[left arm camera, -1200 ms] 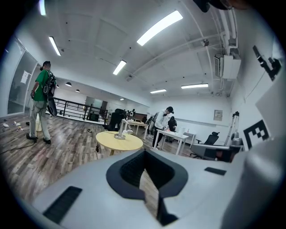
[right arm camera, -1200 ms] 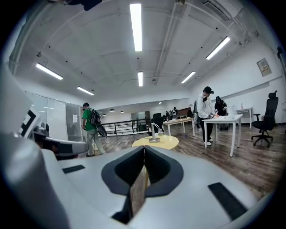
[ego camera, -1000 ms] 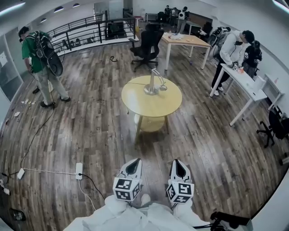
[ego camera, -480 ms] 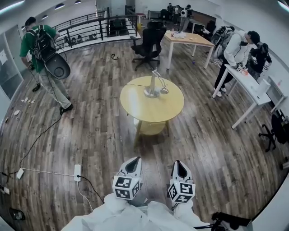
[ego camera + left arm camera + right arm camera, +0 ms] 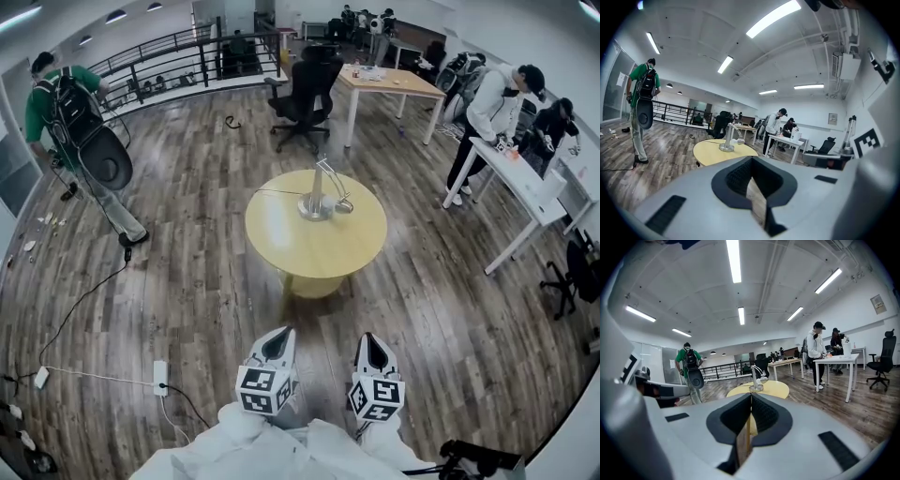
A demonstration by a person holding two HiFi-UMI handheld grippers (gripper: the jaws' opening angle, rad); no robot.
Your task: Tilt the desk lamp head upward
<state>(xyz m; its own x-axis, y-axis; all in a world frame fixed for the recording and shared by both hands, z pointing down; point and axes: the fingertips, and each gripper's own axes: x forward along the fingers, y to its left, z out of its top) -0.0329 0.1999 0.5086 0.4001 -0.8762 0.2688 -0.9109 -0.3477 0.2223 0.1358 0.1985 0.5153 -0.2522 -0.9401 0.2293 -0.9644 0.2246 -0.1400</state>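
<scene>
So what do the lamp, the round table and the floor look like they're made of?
Lamp: probably metal, silvery with a soft sheen on stem and base; could be coated plastic. Table: smooth matte top in even pale yellow, no grain, so likely laminate or painted board. Floor: wood-look planks, with grain and seams; real wood or laminate, can't tell.

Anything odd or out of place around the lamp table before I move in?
Nothing on the round yellow table: the silver desk lamp stands upright, its head angled down. Only a white power strip and black cables trail loose across the wooden floor, at the left.
</scene>
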